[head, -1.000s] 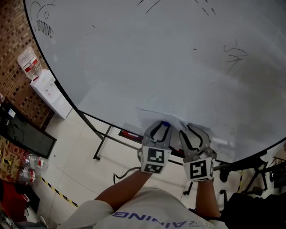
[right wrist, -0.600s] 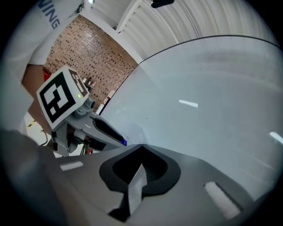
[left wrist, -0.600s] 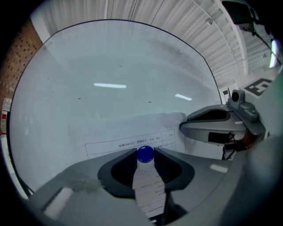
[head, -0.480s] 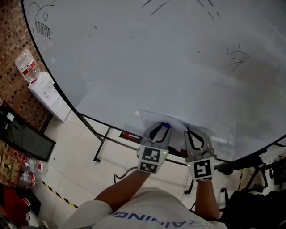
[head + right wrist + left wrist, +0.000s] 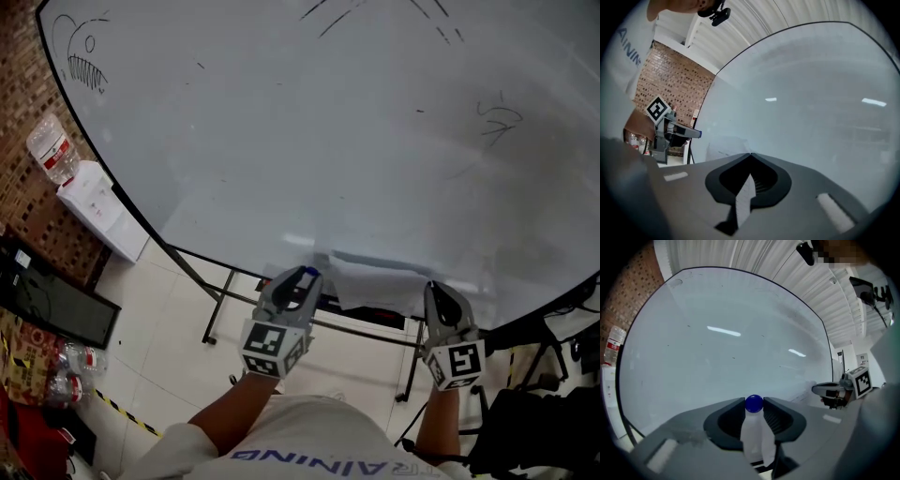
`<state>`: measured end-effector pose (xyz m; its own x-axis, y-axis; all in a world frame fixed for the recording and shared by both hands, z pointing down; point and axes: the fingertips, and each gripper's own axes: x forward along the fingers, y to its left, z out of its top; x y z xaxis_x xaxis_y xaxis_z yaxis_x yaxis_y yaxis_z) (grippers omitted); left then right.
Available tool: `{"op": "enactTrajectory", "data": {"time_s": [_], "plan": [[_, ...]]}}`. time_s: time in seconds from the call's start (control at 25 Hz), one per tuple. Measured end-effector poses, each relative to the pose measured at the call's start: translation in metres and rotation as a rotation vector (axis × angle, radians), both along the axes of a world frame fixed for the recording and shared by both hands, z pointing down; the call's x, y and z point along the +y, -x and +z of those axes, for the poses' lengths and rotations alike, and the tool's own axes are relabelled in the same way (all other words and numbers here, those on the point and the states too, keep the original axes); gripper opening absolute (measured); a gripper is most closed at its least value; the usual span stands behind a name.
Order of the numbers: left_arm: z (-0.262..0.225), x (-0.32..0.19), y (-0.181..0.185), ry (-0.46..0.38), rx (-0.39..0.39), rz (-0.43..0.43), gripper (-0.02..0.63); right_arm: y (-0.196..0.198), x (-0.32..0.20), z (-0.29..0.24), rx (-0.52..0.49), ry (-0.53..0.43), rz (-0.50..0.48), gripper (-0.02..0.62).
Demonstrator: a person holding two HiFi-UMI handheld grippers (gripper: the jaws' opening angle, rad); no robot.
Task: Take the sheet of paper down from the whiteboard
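My right gripper [image 5: 441, 292] is pinched tight on the right edge of the thin white sheet of paper [image 5: 375, 283]. The paper lies along the bottom edge of the smooth, shiny whiteboard [image 5: 328, 141]. My left gripper [image 5: 300, 278], just left of the paper, squeezes a round blue magnet [image 5: 753, 403]. Its own view shows that ball best.
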<state>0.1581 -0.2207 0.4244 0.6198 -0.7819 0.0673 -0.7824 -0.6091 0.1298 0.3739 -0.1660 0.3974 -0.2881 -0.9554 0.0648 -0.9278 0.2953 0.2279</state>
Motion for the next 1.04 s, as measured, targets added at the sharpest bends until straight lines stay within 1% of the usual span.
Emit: {"op": "enactTrajectory", "data": {"time_s": [0.2,0.32,0.44,0.64,1.04], "plan": [[0.002,-0.008,0.06,0.01,0.0,-0.07,0.129,-0.02,0.016,-0.008,-0.039,-0.036,0.091,0.008],[0.003,-0.012,0.079,0.005,0.006,-0.086,0.129,-0.022,0.028,-0.01,-0.032,-0.043,0.119,0.007],[0.002,-0.013,0.082,-0.006,0.012,-0.076,0.129,-0.021,0.037,-0.009,-0.027,-0.036,0.145,0.007],[0.005,-0.011,0.082,-0.001,0.018,-0.04,0.129,-0.023,0.042,-0.009,-0.073,-0.03,0.182,0.006],[0.002,-0.014,0.075,0.008,0.018,-0.014,0.129,-0.018,0.039,-0.009,-0.083,-0.027,0.181,0.006]]}}
